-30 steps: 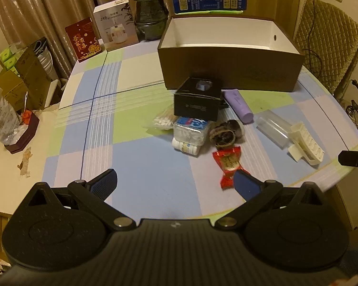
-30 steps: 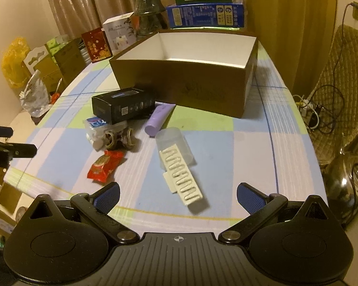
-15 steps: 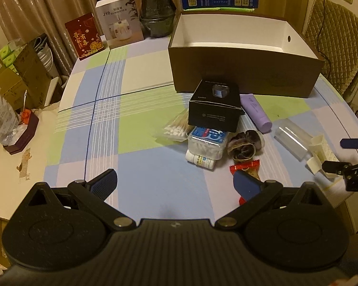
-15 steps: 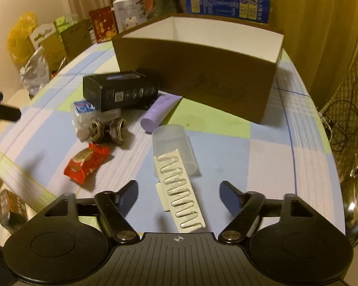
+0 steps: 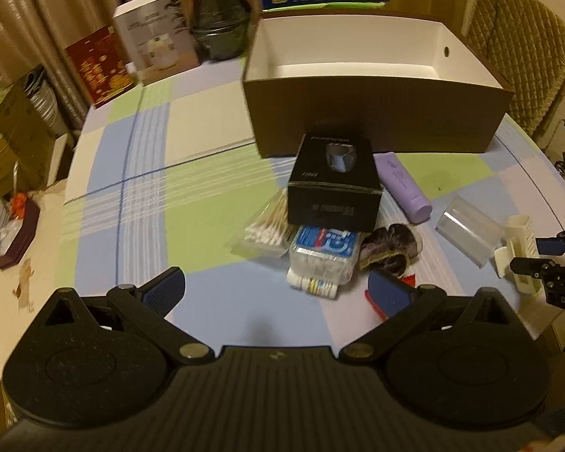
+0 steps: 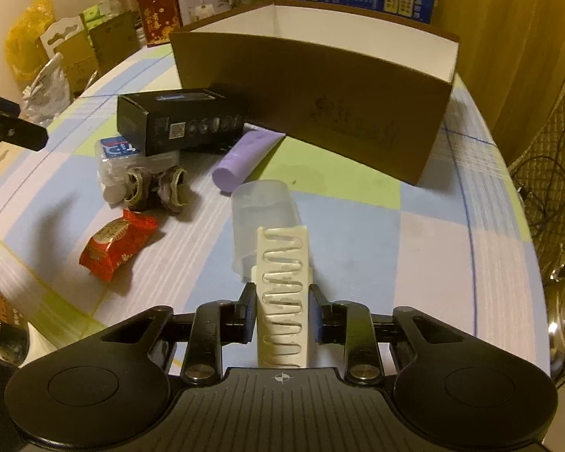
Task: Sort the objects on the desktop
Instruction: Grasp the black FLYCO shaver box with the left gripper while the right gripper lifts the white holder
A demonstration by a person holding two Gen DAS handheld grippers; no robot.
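A large brown box (image 5: 376, 116) with a white inside stands open at the back of the table; it also shows in the right wrist view (image 6: 320, 94). In front of it lie a black carton (image 5: 333, 184), a purple tube (image 6: 245, 160), cotton swabs (image 5: 267, 226), a clear tub (image 5: 324, 256), a dark bundle (image 6: 158, 188), a red snack packet (image 6: 116, 245) and a clear sleeve (image 6: 263, 211). My right gripper (image 6: 281, 312) has closed in around a white ribbed tray (image 6: 282, 293), with its fingers at both sides. My left gripper (image 5: 278, 293) is open above the table's near side.
Red, white and blue cartons and a dark jar (image 5: 218, 15) stand behind the brown box. Boxes and bags (image 6: 56, 49) are stacked beside the table on the left. A quilted chair (image 5: 527, 56) stands at the right.
My right gripper has moved forward and down and narrowed its fingers around the white ribbed tray. My left gripper has moved closer to the pile of objects and stays open.
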